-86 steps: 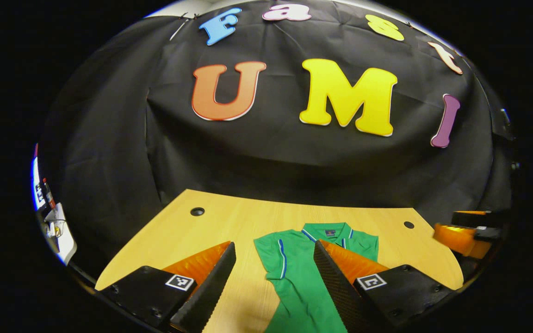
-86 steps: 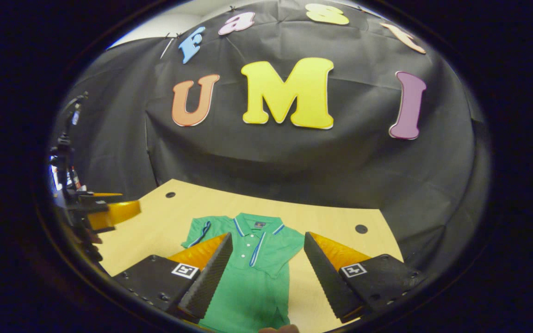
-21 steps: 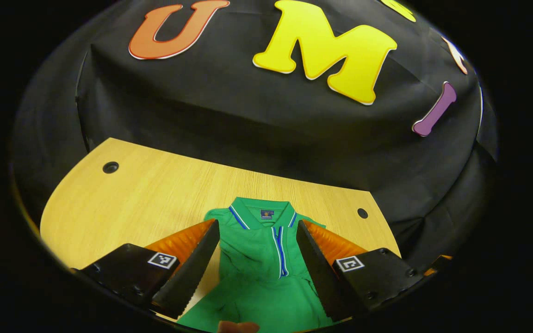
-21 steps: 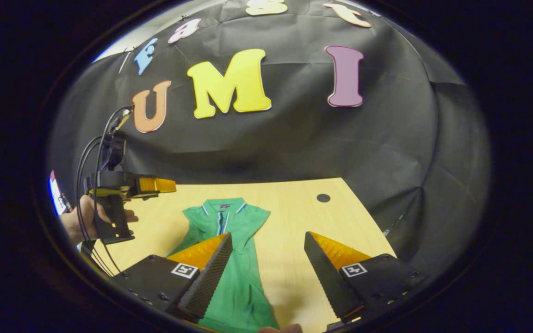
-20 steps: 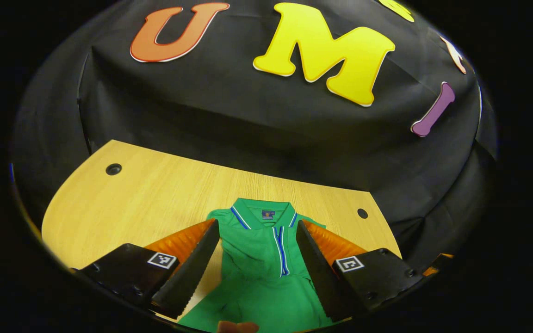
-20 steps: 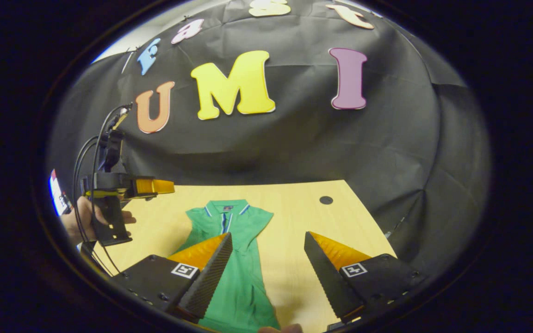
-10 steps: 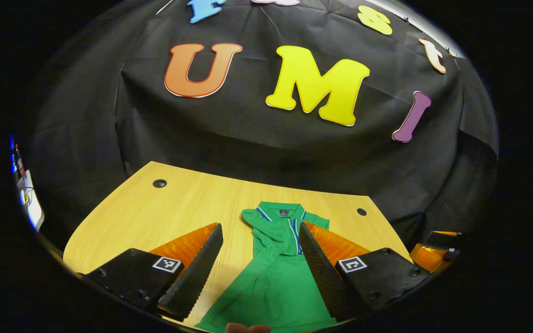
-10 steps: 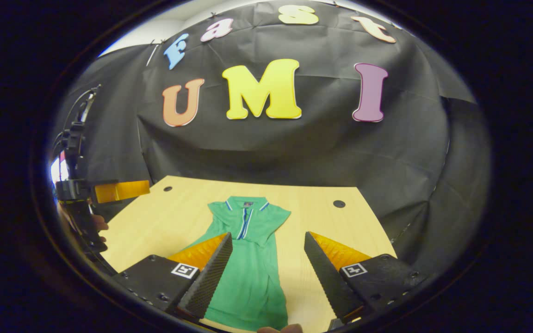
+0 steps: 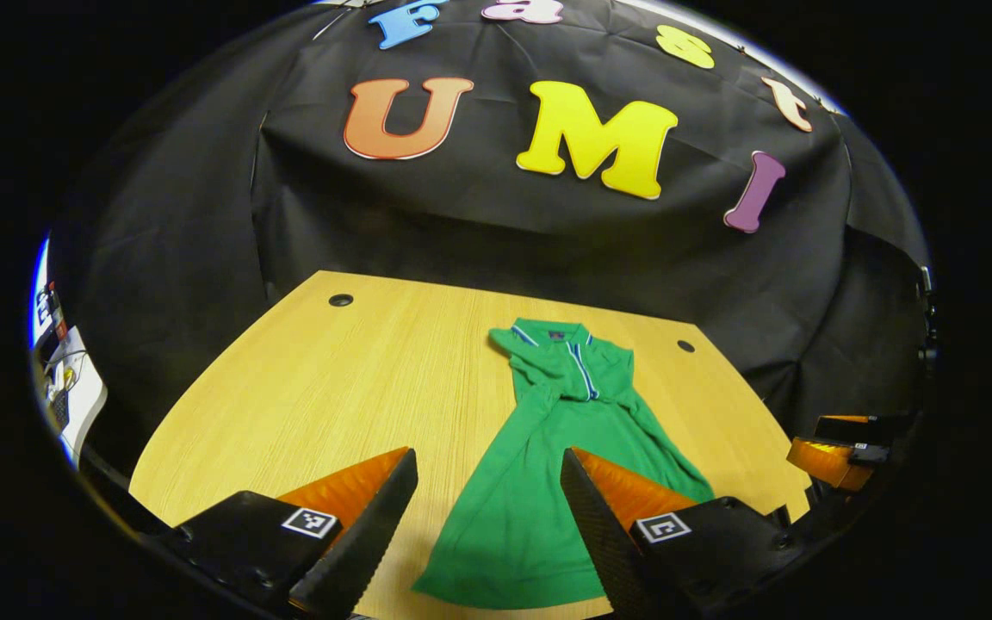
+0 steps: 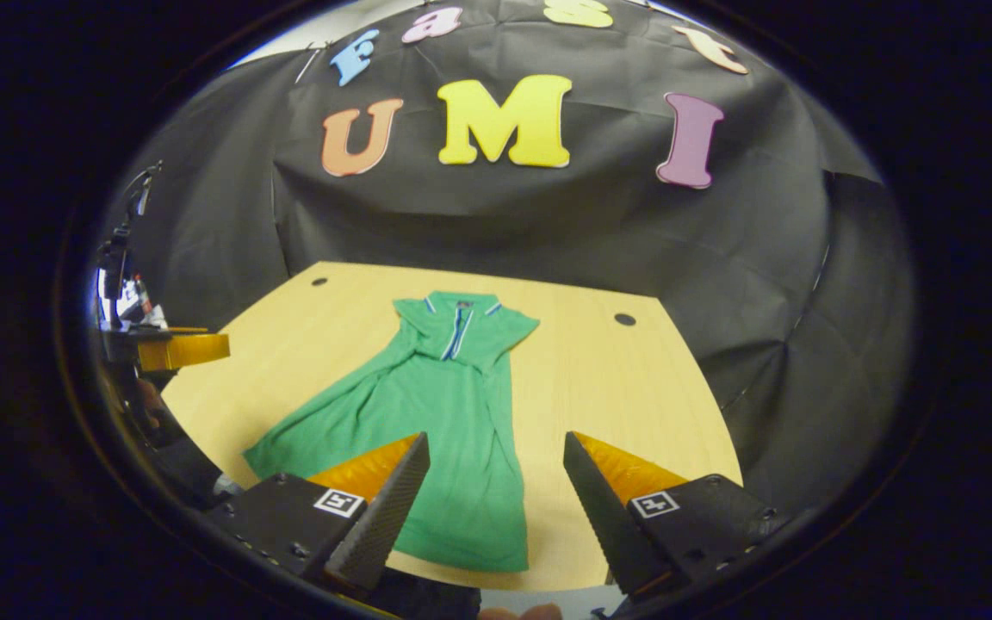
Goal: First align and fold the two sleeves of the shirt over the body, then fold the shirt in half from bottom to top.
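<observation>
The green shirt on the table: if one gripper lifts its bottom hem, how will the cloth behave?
The green shirt looks floppy: its wrinkled body lies limp on the table, so it would likely droop. It is probably light. The smooth wood may let it slide.

Left claw point(image 9: 487, 517): black body; square marker by each of 2 fingers.

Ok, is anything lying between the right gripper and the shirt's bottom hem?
Nothing visible. The right gripper is open, with the hem of the green shirt just ahead on bare table.
</observation>
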Motion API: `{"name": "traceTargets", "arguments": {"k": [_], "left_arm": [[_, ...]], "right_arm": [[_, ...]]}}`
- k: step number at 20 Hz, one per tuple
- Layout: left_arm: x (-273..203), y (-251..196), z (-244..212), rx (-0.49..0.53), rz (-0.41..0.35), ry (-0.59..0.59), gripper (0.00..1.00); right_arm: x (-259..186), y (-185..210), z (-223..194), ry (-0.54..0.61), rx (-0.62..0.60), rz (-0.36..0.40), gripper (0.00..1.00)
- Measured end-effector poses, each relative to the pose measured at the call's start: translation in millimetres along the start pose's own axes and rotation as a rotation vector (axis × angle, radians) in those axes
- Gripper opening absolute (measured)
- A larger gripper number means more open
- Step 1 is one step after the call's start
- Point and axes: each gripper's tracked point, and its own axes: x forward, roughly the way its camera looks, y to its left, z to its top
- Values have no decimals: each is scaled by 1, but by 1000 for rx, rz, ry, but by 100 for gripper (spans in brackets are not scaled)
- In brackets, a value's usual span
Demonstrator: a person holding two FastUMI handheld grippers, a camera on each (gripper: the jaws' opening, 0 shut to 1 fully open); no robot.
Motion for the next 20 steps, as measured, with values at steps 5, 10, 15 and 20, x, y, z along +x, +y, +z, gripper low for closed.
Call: {"name": "traceTargets", "arguments": {"k": [5,10,15,20], "left_arm": [[11,6,-87,-12,-43,171,100],[28,18,-138,-51,-31,286,100],[29,24,-161,-71,-15,339,100],[30,27,-163,-6,21,355,100]], "right_arm": [[18,-4,-81,152,6,4,96],[32,-14,-129,268,5,-15,96],[54,-23,-150,337,35,-39,96],[62,-15,-161,364,25,-22,97]]}}
